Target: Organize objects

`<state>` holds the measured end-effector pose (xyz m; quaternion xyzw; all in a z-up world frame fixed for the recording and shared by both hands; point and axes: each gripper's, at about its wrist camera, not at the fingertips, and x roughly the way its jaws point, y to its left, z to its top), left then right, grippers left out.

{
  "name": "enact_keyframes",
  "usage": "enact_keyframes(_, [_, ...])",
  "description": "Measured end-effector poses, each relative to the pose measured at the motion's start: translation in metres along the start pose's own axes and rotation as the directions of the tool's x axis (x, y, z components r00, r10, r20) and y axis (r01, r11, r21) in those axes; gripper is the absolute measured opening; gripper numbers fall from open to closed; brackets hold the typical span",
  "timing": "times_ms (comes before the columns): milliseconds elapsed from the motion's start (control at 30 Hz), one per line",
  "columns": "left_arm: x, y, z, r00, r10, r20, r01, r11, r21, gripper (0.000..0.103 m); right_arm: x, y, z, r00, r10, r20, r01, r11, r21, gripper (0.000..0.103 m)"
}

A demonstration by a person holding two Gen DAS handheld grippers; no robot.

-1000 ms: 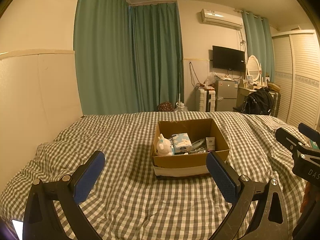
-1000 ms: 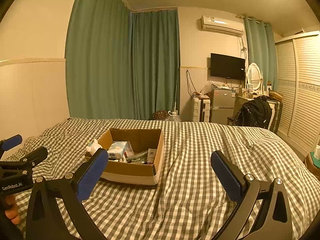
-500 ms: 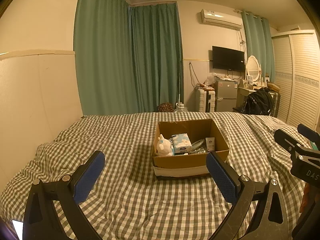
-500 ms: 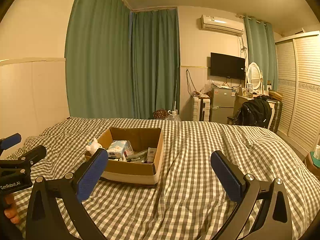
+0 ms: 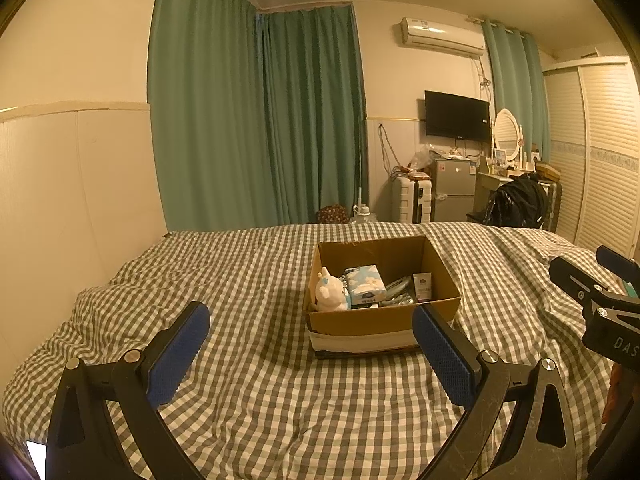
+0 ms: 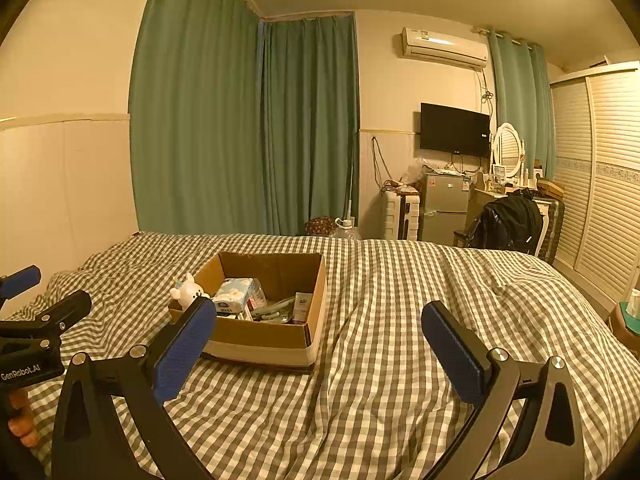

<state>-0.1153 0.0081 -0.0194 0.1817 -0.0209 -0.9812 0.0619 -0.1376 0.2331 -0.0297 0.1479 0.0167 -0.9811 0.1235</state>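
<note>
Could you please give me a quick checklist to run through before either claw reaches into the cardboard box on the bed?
1. Left claw open and empty: ok.
2. Right claw open and empty: ok.
3. Cardboard box open-topped, resting on the checked blanket: ok.
4. Plush toy visible in the box's left corner: ok.
5. Tissue pack reachable from above: ok.
6. Items lying under the tissue pack: cannot tell.

Open cardboard box (image 5: 382, 320) on bed — toy, packets inside
</note>
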Motion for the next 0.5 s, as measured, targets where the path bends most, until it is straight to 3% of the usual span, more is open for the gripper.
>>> enact_keyframes(500, [0.0026,0.0056,0.0012,1.000,0.001,0.005,-0.001,1.000,-0.014,0.103,0.0022,0.0002,-0.0017,1.000,0.007,-0.013,-0.007,1.000,-0.001,0.103])
